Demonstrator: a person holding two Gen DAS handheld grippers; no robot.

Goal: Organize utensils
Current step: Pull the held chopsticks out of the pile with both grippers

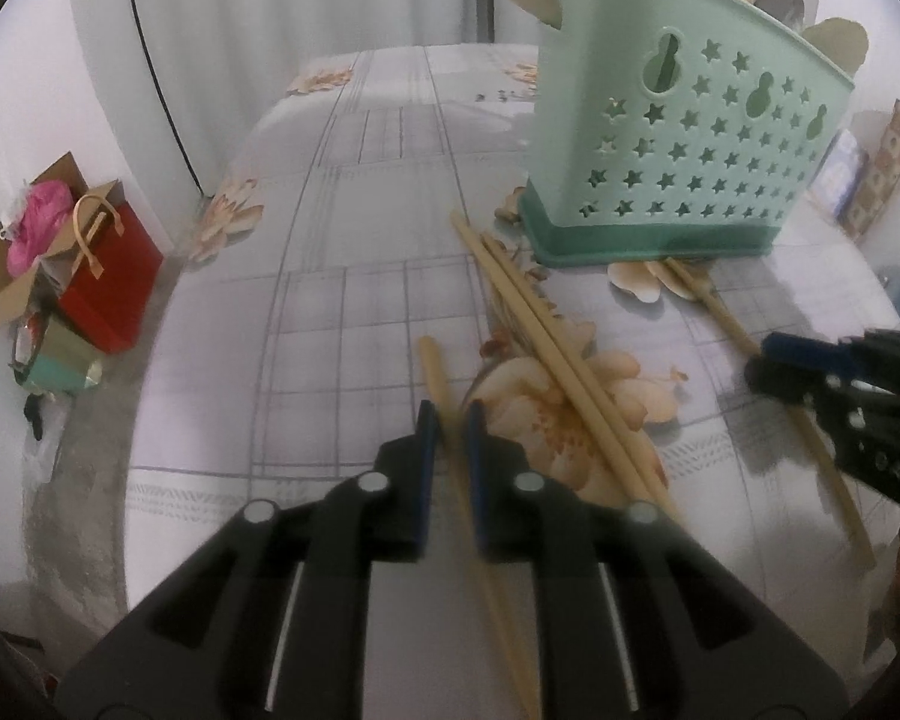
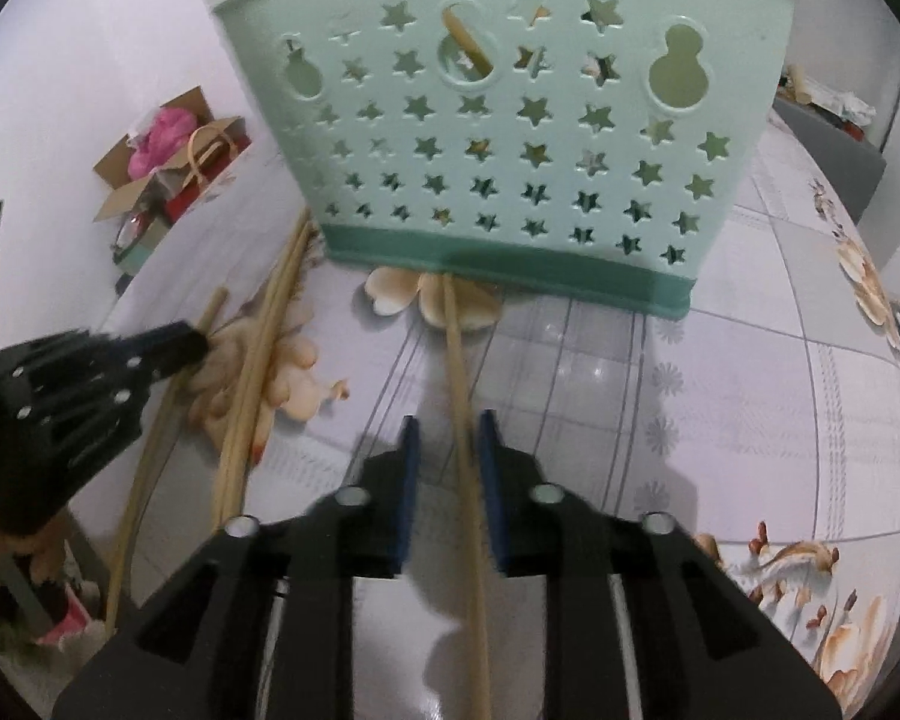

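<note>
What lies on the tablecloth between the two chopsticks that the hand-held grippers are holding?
In the left wrist view, a pair of loose chopsticks lies side by side on the flower print, between the left hand-held gripper and the right hand-held gripper.

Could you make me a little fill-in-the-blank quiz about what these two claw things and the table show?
1. Each black two-finger gripper, left and right, is closed on one wooden ____.
2. The mint-green plastic holder is pierced with ____-shaped holes.
3. Two more loose sticks lie on a ____-printed tablecloth.

Missing words: chopstick; star; flower
</note>
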